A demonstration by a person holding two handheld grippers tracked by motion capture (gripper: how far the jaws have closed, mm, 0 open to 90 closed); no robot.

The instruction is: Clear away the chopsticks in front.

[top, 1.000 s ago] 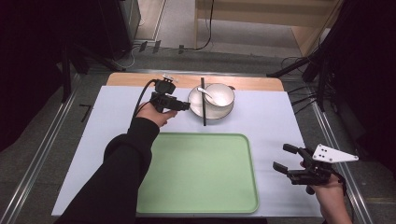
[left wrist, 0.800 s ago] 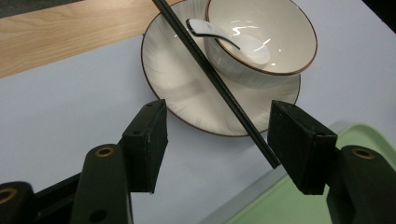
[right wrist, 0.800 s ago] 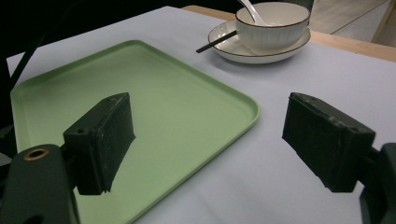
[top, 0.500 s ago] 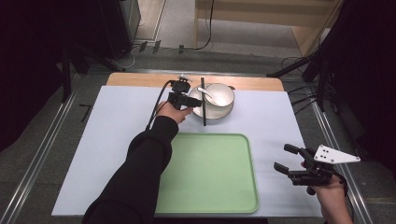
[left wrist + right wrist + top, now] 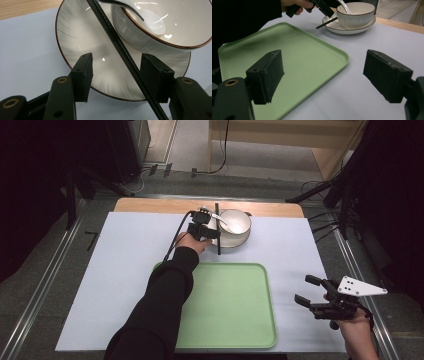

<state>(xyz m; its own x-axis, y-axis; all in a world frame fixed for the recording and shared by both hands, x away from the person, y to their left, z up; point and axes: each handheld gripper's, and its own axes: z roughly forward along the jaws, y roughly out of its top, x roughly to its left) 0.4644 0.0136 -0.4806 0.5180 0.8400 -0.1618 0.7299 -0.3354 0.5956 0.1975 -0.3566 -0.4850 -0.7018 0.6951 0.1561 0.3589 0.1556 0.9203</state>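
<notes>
step in hand: the left gripper [image 5: 115, 72] is at the plate [image 5: 82, 37], set to pick up the black chopsticks [image 5: 117, 47] that lie across the plate's rim
left gripper: jaws apart and just been closing; the chopsticks pass between the pads, close against the right pad, and I cannot tell whether it touches them; the left pad is clear of them
chopsticks' place: in the high view at about 12 o'clock from the green tray [image 5: 225, 305], on the plate's 9 o'clock side, beside the bowl [image 5: 235, 222]
next move, as I judge it: close the pads squarely on the sticks, then lift straight so they do not roll off the rim or knock the bowl
right gripper: [image 5: 324, 75] jaws wide apart, nothing between them, at about 3 o'clock of the tray, well apart from the dishes
count: one plate, one bowl, one white spoon [image 5: 222, 221] in the bowl, one tray; the chopsticks read as a pair, lying tight together
</notes>
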